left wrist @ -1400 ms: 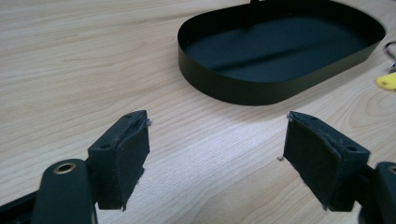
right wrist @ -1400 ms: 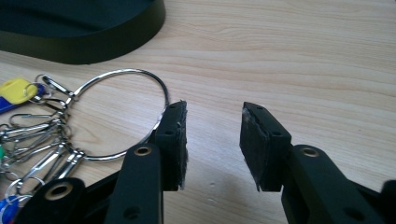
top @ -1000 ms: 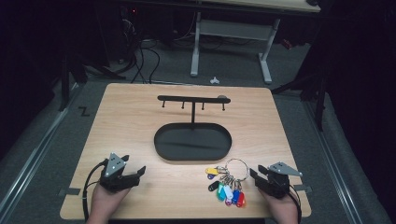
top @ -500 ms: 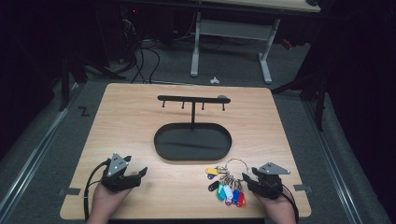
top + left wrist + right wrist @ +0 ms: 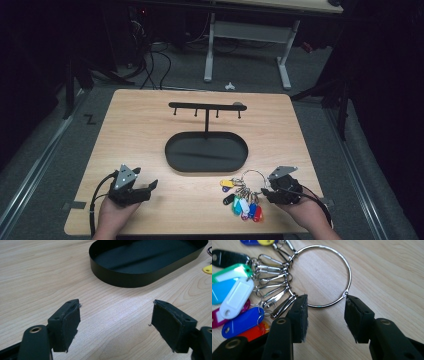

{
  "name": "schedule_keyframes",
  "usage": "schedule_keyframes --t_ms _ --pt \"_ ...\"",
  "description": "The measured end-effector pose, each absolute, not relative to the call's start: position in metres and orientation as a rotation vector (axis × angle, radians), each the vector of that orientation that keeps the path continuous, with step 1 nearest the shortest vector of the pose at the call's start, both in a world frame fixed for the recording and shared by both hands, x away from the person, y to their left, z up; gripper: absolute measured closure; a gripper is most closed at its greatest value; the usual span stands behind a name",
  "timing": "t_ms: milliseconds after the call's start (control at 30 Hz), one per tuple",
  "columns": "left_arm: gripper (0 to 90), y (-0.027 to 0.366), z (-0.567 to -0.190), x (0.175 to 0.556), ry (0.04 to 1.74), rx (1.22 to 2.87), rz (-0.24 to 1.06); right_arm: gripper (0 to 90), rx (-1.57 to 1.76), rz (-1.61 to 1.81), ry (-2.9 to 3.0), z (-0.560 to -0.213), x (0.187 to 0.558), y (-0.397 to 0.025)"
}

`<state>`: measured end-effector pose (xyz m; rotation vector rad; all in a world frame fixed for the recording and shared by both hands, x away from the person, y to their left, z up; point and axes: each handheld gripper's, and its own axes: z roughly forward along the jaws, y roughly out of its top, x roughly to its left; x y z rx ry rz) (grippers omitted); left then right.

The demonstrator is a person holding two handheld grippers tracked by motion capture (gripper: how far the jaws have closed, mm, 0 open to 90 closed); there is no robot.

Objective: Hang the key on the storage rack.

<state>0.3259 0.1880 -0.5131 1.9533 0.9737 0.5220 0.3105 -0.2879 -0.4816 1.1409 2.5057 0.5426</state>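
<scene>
Right gripper (image 5: 324,302) jaws spread, straddling near arc of key ring (image 5: 322,277), coloured key tags (image 5: 235,298) alongside. Left gripper (image 5: 116,315) spread wide above bare table (image 5: 37,270), near black oval tray (image 5: 120,282).

One wooden table (image 5: 150,130) is seen, and on it one black oval tray (image 5: 206,152) is counted. One black T-shaped rack (image 5: 207,106) is set at the tray, and four small pegs are counted under its bar. One large metal ring (image 5: 324,275) is seen, with roughly eight coloured key tags (image 5: 235,297) hung on it by clips; the exact number cannot be told, as some are overlapped. Two grippers are counted: one left gripper (image 5: 145,187) and one right gripper (image 5: 265,192).
</scene>
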Motion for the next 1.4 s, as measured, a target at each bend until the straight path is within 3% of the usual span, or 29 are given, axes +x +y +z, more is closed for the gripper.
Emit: schedule_keyframes --t_ms 467,933,1400 --pt "23.4 0.191 -0.513 0.324 0.975 1.949 0.512 55.1 1.319 0.433 2.577 -0.479 0.336 -0.279" --pt "23.5 0.190 -0.513 0.325 0.968 1.952 0.508 63.3 1.504 0.367 2.555 -0.485 0.358 -0.283" --pt "23.5 0.189 -0.512 0.325 0.964 1.952 0.507 65.1 1.605 0.360 2.547 -0.486 0.358 -0.285"
